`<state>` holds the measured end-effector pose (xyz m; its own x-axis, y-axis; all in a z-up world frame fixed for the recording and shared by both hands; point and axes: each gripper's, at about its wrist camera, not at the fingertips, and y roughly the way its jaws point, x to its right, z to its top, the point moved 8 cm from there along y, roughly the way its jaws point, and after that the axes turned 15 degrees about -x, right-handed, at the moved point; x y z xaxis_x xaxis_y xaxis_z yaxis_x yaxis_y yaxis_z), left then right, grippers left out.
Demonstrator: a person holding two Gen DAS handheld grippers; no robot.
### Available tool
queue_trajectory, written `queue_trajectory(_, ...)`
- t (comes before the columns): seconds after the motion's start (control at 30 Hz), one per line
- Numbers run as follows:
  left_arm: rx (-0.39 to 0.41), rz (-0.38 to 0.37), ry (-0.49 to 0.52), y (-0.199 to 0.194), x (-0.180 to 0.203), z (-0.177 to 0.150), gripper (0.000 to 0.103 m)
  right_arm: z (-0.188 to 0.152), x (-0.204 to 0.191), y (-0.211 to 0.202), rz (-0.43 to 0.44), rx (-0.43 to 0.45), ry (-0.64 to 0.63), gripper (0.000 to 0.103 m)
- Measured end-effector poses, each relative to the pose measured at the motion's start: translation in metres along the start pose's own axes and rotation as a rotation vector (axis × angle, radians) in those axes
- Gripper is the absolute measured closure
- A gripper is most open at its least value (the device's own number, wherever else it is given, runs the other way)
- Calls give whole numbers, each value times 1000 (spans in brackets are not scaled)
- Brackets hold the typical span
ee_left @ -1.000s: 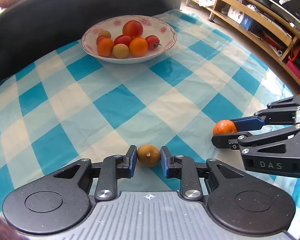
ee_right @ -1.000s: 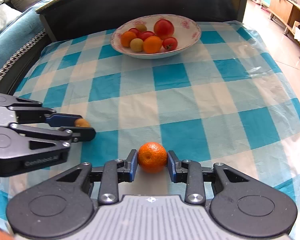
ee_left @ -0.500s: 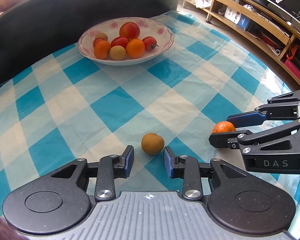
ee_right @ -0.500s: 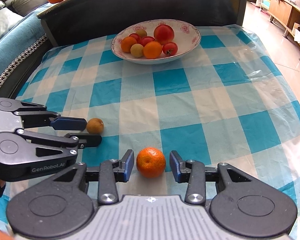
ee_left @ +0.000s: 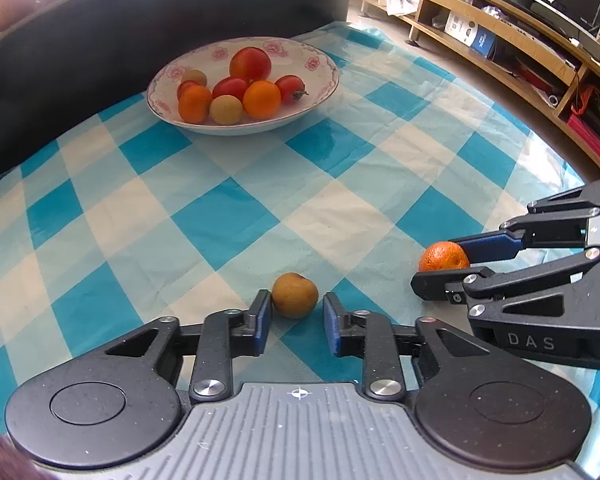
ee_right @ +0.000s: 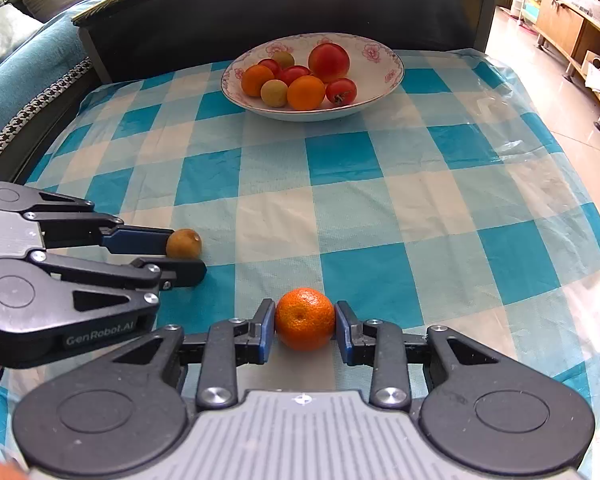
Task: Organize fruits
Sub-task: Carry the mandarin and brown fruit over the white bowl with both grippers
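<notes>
While the left gripper (ee_left: 295,316) stands apart around the small brown fruit (ee_left: 295,295) on the checked tablecloth (ee_left: 224,220), the right gripper (ee_right: 305,330) touches the light, soft-skinned mandarin (ee_right: 305,319) at its widest sides, needing gentle pressure.

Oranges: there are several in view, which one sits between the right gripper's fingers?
The orange lying alone on the checked tablecloth, between the right gripper fingers. The other oranges rest in the floral bowl farther back.
</notes>
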<state>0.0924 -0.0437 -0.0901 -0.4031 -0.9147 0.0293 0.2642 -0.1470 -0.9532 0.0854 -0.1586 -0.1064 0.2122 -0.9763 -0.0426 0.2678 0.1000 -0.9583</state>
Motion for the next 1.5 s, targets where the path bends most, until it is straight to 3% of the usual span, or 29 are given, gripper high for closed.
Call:
queue_trajectory(0.97, 76, -38, -24, -26, 4, 21, 74, 19, 1, -26, 38, 85, 49, 68)
queue_trajectory(1.37, -17, -9, -15, 1, 4, 4, 67, 12, 15, -22, 33, 66, 74, 68)
queue_trajectory(1.5, -13, 0, -14, 2, 3, 0, 67, 12, 13, -23, 38, 68, 66, 68)
